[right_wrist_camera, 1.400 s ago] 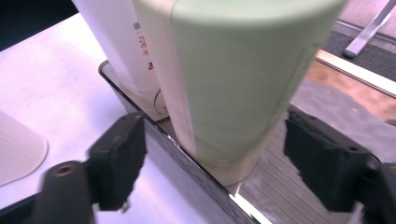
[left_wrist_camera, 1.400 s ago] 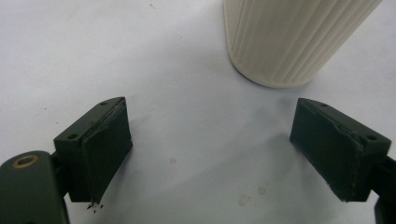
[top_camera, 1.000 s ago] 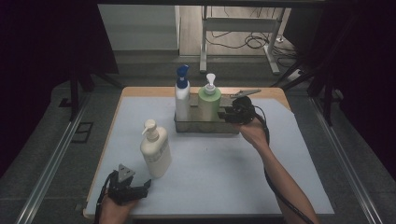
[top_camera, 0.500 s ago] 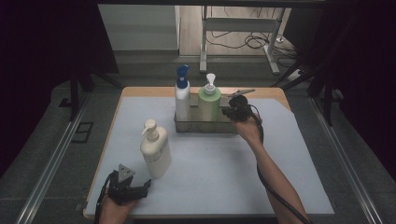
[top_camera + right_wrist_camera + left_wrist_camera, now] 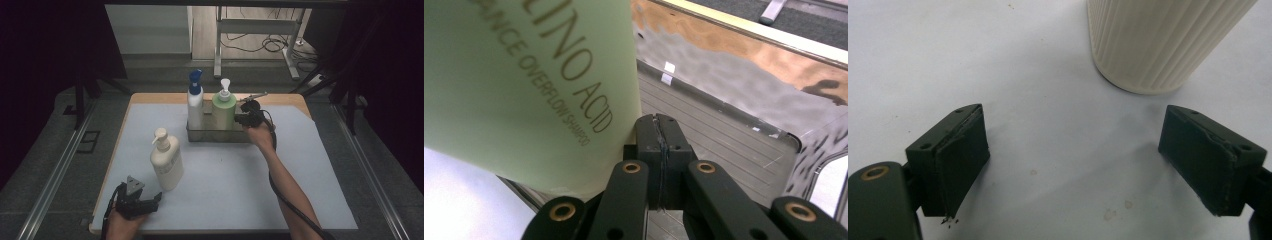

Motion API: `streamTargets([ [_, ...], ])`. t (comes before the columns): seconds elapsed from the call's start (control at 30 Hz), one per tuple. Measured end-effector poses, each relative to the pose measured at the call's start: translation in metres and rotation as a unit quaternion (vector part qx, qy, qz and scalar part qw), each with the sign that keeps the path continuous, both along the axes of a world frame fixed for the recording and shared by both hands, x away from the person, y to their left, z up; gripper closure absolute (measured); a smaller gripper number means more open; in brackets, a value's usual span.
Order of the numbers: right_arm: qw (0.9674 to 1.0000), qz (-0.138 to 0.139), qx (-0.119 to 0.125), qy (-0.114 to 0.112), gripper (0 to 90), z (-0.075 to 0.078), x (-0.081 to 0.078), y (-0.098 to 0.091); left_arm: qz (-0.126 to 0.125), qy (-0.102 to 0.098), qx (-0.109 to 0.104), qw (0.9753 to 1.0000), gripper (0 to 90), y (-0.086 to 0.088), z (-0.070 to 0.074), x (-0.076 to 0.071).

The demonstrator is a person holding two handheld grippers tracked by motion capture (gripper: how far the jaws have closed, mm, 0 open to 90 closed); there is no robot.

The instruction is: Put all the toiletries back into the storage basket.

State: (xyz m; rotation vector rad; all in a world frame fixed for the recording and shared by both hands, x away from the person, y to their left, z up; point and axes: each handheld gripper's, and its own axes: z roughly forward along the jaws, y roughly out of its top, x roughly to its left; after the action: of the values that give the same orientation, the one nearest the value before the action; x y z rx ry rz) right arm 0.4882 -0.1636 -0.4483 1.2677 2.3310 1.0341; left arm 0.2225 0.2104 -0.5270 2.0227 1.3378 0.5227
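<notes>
A green pump bottle and a white bottle with a blue cap stand in a metal tray at the back of the table. My right gripper is at the tray's right end, just beside the green bottle. Its jaws are shut with nothing between them, over the tray floor. A cream ribbed pump bottle stands apart at the front left. My left gripper rests near the front edge, open, with the cream bottle's base just ahead of it.
A pale blue mat covers the wooden table. A cable trails from the right gripper along the forearm. Dark floor and metal rails surround the table.
My right gripper has shifted a little left and down, ending up against the green bottle at the tray's right end. The left gripper has stayed put.
</notes>
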Motion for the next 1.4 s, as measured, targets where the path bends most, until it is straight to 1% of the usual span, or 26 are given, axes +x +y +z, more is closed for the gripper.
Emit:
streamTargets([
  [0.1, 1.0000, -0.001, 0.004, 0.005, 89.4, -0.001, 0.001, 0.000, 0.001, 0.000, 0.000, 1.0000, 12.0, 0.000, 0.000, 0.000],
  [0.53, 1.0000, 0.005, -0.005, 0.007, 89.4, -0.005, -0.001, 0.008, 0.000, 0.000, 0.001, 1.0000, 12.0, 0.000, 0.000, 0.000],
  [1.07, 0.9998, 0.016, -0.009, 0.010, 89.4, -0.008, -0.003, 0.024, 0.000, 0.000, 0.000, 1.0000, 12.0, 0.000, 0.000, 0.000],
  [1.1, 0.9997, 0.019, -0.013, 0.009, 89.5, -0.008, -0.003, 0.025, 0.000, 0.000, 0.000, 1.0000, 12.0, 0.000, 0.000, 0.000],
  [1.4, 0.9998, 0.013, -0.011, 0.009, 89.6, -0.008, -0.005, 0.026, 0.000, 0.001, 0.001, 1.0000, 12.0, 0.000, 0.000, 0.000],
])
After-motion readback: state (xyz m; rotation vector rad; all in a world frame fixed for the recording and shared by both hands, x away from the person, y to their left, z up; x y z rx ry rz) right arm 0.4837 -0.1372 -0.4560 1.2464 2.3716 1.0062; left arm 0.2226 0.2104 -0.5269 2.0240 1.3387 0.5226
